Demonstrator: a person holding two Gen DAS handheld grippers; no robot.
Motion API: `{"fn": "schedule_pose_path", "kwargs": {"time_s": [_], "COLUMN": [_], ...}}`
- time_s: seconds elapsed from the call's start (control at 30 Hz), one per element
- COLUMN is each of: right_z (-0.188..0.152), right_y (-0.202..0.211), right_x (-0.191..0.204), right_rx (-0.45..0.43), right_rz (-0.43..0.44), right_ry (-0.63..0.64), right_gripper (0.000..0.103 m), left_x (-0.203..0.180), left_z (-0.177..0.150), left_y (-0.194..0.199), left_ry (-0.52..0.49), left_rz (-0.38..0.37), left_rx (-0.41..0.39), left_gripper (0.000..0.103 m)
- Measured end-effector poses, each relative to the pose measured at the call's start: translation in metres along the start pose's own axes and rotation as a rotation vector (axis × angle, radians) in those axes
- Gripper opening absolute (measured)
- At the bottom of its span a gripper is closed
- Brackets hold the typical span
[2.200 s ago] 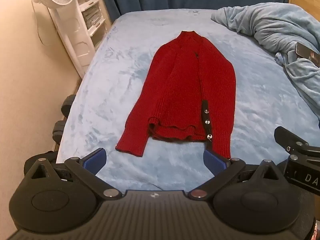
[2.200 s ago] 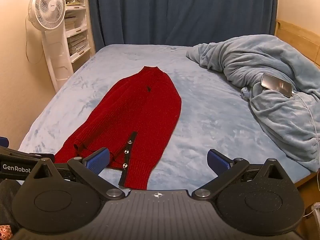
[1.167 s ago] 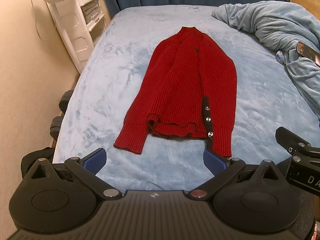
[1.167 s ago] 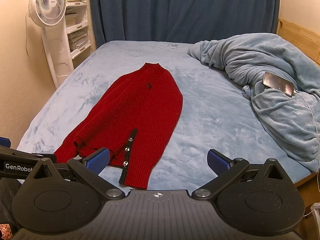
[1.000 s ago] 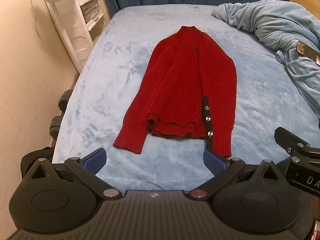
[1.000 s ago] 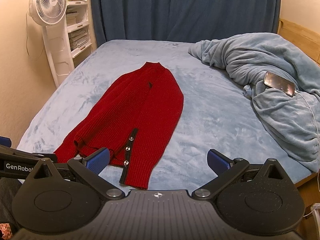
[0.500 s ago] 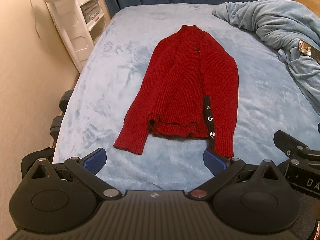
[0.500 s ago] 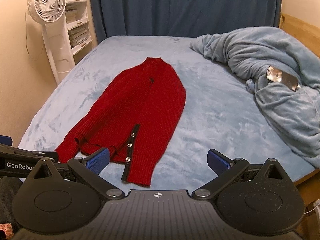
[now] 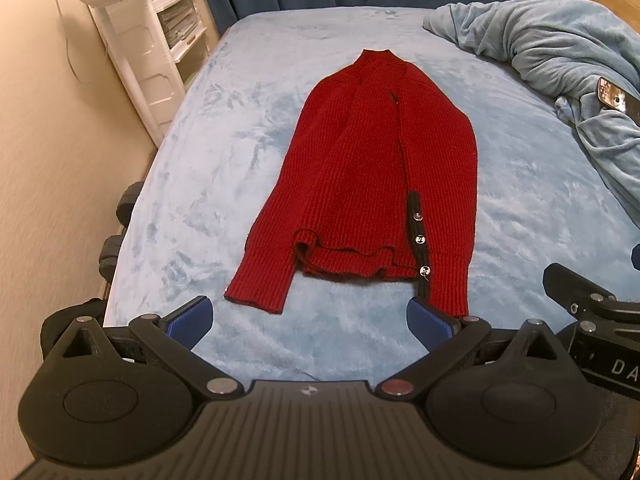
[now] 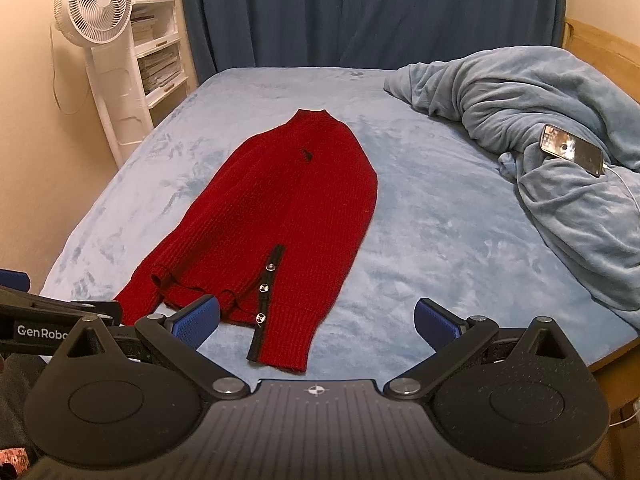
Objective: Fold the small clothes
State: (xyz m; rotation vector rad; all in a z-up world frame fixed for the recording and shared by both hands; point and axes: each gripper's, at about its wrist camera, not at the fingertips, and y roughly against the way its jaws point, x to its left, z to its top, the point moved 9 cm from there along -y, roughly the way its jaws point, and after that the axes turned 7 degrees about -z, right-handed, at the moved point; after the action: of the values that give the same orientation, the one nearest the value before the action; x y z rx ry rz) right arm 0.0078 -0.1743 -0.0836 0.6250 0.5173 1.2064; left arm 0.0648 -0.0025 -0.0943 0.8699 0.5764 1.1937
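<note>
Place: home bedroom
Evidence: bed at centre; rumpled blanket at 2 o'clock; fan, shelves at 10 o'clock; curtain at 12 o'clock

Bedroom, warm indoor light. Bed covered by a pale blue plush sheet; wooden bed frame along its right side. Dark blue curtain hangs across the far wall. Cream walls left and right. White pedestal fan stands in the left corner, just before a white shelf unit stacked with papers.
</note>
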Motion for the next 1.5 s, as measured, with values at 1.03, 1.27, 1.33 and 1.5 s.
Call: {"fn": "schedule_pose_path", "kwargs": {"time_s": [1.03,1.27,1.33,1.5], "right_z": [0.015,0.014,0.014,0.004], "right_y": [-0.126,-0.231,-0.256,-0.304], "right_x": [-0.033,-0.035,-0.027,0.001], "right_rx": [0.126,0.190,0.224,0.315], "right_rz": [0.019,0.044,0.081,0.119], "right_ry": [-0.124,-0.161,-0.176,-0.187], "right_gripper": [0.102,0.102,0.102,0.102], "left_x": [0.046,0.098,0.107,0.116], "left_z": [0.056,0.071,0.078,0.091], "left_y": [-0.131,-0.218,-0.231,-0.267], "left_ry": [0.063,0.169,0.181,0.105], "left_rz": [0.037,0.101,0.128,0.227], "left_rx": [0.022,0.069,0.038,0.095], "left_gripper": [0.103,0.103,0.103,0.103]}}
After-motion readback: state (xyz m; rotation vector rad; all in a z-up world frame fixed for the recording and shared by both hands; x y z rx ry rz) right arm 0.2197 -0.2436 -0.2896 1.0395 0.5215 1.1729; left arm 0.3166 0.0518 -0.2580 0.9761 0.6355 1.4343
